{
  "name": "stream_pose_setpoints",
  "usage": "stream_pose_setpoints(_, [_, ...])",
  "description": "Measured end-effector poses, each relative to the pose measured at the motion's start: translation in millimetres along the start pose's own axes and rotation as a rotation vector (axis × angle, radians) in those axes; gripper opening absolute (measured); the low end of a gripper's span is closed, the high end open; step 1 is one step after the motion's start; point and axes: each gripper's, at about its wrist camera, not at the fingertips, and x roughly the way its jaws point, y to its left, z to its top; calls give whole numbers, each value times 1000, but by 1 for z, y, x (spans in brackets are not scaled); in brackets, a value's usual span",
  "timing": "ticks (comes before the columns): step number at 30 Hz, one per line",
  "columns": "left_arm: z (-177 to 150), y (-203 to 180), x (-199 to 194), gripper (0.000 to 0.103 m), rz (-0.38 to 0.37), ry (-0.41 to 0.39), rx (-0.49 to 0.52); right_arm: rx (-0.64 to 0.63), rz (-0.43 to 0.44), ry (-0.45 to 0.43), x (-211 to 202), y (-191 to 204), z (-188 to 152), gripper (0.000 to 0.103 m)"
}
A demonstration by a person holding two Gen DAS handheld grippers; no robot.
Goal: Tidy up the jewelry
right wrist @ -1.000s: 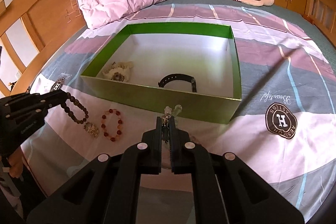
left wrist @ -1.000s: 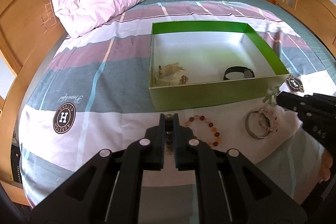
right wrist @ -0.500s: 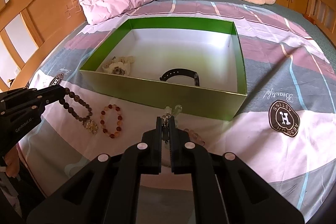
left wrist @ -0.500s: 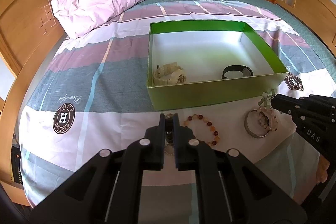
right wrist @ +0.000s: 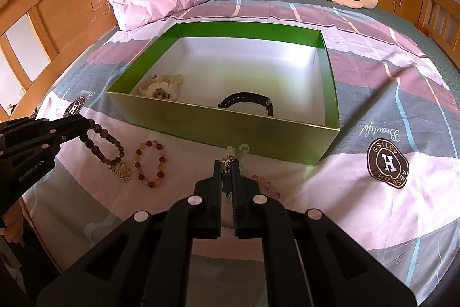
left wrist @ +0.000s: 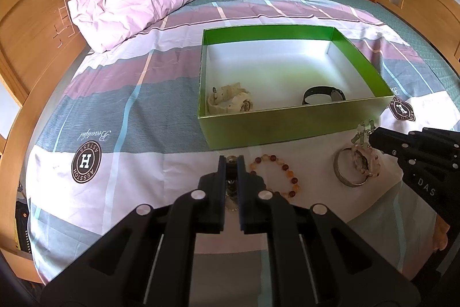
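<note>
— What have you got in hand?

— My left gripper [left wrist: 231, 163] is clenched on the dark bead bracelet [right wrist: 104, 145], my right gripper [right wrist: 227, 167] on a small green charm [right wrist: 237, 149]. Both are just in front of the green box [left wrist: 276, 123].

— And the rest?

— An amber bracelet [left wrist: 278, 175] and a silver bangle [left wrist: 349, 170] lie before that box; inside it sit a cream watch [left wrist: 230, 101] and a black watch [left wrist: 323, 95].

Matte black grippers, silver screw heads, white "DAS" and "GenRobot.AI" lettering.
</note>
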Motion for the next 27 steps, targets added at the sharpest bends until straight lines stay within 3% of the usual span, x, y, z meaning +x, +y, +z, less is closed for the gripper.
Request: stream_pose_setpoints(27, [0, 0, -1, 6, -1, -3, -2, -5, 6, -4, -1, 3, 0, 6])
